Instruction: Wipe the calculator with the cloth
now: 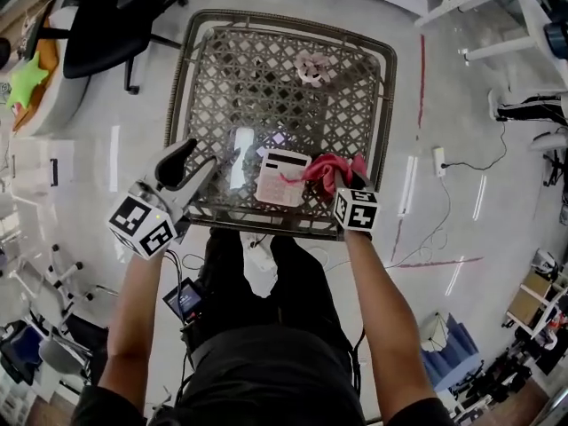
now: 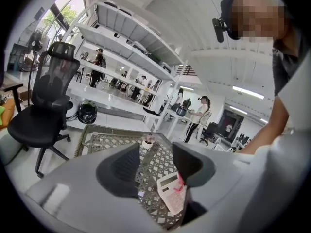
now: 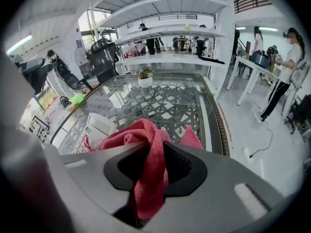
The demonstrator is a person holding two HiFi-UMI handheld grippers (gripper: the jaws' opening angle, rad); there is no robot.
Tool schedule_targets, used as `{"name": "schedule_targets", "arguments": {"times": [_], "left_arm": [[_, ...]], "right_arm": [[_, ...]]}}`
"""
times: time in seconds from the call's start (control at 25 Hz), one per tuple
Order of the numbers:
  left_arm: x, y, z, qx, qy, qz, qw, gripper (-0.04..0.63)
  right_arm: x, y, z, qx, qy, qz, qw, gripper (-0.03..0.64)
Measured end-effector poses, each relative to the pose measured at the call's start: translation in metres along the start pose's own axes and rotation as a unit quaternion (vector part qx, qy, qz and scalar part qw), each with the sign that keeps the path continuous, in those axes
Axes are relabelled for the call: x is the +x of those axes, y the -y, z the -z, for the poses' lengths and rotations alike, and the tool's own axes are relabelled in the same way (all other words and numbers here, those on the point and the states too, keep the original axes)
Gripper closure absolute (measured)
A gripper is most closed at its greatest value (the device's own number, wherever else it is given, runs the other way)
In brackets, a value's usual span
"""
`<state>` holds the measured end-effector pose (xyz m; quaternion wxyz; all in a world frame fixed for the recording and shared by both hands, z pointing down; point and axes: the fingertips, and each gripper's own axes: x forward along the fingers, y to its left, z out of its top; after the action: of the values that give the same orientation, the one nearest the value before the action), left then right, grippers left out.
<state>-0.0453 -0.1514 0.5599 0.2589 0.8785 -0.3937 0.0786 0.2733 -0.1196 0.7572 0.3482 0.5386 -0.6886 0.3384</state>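
The soft cloth is pinched at a bunched fold by the closed fingers of the right gripper. The fingers of the left gripper are spread and empty. The light calculator is likely easily pushed.

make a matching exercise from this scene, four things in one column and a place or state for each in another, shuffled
Things
1. calculator
2. cloth
3. left tongs
4. plant pot

Places or states
A. open, with nothing between them
B. standing at the far side of the table
C. clamped in the right tongs
D. lying flat on the table near the person's edge

Pairs: 1-D, 2-C, 3-A, 4-B
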Motion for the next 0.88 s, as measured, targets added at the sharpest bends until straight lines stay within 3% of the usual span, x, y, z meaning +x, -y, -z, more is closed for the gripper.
{"name": "schedule_targets", "arguments": {"times": [0.12,0.28,0.56,0.72,0.88], "left_arm": [[-0.013,-0.003,-0.013,0.006,0.006,-0.012,0.9999,0.368],[-0.035,-0.008,-0.029,0.012,0.013,-0.029,0.9994,0.368],[-0.073,-0.004,-0.058,0.03,0.025,-0.05,0.998,0.368],[-0.094,0.007,-0.081,0.044,0.044,-0.058,0.9963,0.368],[-0.113,0.022,-0.113,0.061,0.069,-0.064,0.9937,0.368]], "right_arm": [[-0.003,-0.002,-0.007,-0.005,-0.015,-0.021,1.0,0.541],[-0.024,-0.007,-0.028,-0.005,0.004,-0.037,0.999,0.517],[-0.09,-0.008,-0.093,0.03,0.105,-0.053,0.993,0.511],[-0.153,-0.023,-0.15,0.01,0.195,-0.074,0.978,0.511],[-0.237,-0.04,-0.213,-0.017,0.3,-0.09,0.949,0.511]]}}
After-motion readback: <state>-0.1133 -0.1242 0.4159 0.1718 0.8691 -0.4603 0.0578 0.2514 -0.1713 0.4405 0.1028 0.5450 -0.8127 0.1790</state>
